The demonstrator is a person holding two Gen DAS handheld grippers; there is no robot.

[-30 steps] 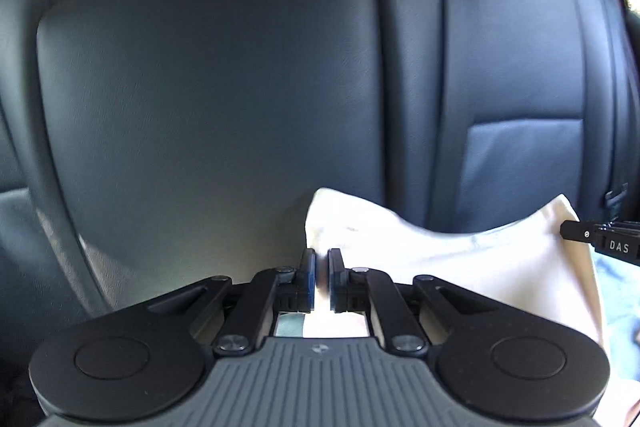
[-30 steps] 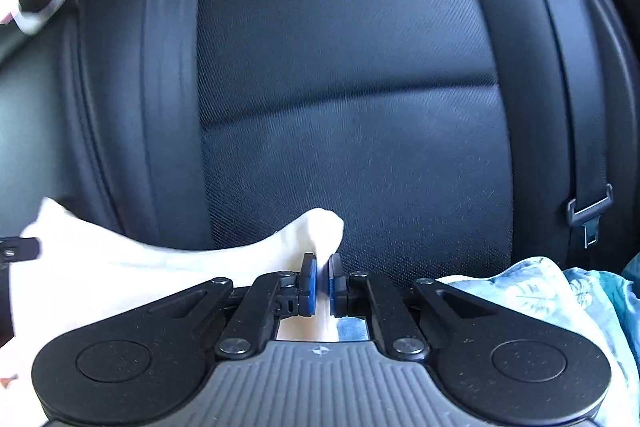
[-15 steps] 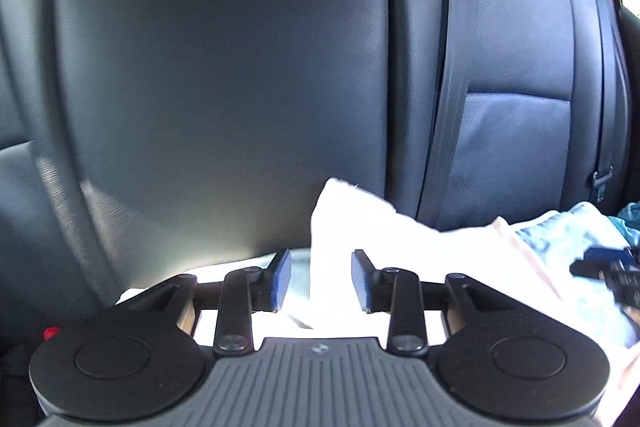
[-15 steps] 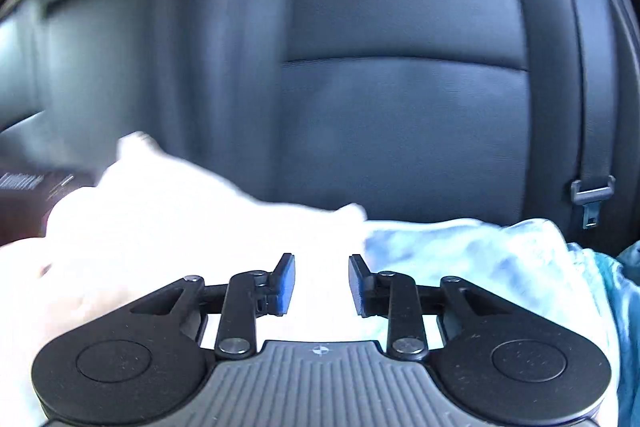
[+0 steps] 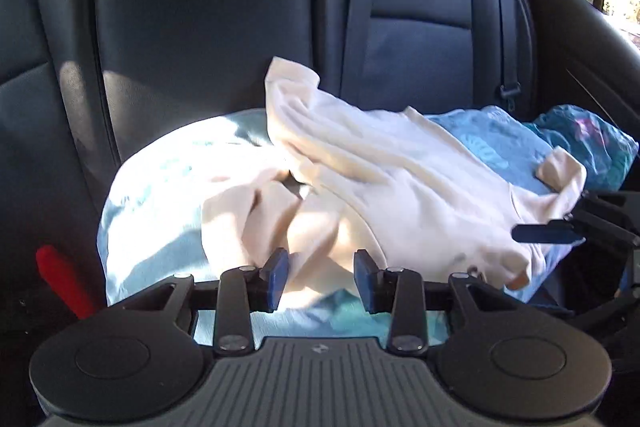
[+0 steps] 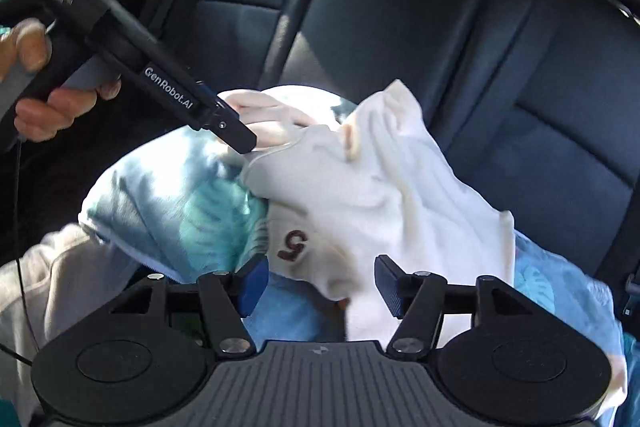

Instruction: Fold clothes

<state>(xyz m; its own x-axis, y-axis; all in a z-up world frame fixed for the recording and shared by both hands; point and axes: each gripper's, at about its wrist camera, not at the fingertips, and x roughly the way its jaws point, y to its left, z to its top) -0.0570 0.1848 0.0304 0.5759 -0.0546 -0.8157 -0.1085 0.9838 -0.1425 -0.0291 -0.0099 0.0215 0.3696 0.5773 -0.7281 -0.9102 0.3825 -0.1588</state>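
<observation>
A cream garment (image 5: 372, 187) lies crumpled on top of a pale blue patterned cloth (image 5: 160, 195) on the dark car back seat. In the right wrist view the cream garment (image 6: 372, 195) shows a dark red "5" print (image 6: 294, 245). My left gripper (image 5: 320, 277) is open and empty, just in front of the garment's near edge. My right gripper (image 6: 318, 281) is open and empty over the garment's lower edge. The right gripper's fingers (image 5: 544, 233) show at the right edge of the left view. The left gripper (image 6: 236, 139) shows in the right wrist view, touching the cloth pile.
The black seat backrest (image 5: 200, 27) rises behind the clothes. A teal patterned cloth (image 5: 588, 143) lies at the far right by the door. A red belt buckle (image 5: 64, 279) sits at the left. A seat belt latch (image 5: 510, 91) hangs at the right. The person's hand (image 6: 36, 75) holds the left tool.
Both grippers opened and let go of the cream garment, which dropped from being held up onto the blue cloth. Both grippers pulled back and now look down at the pile.
</observation>
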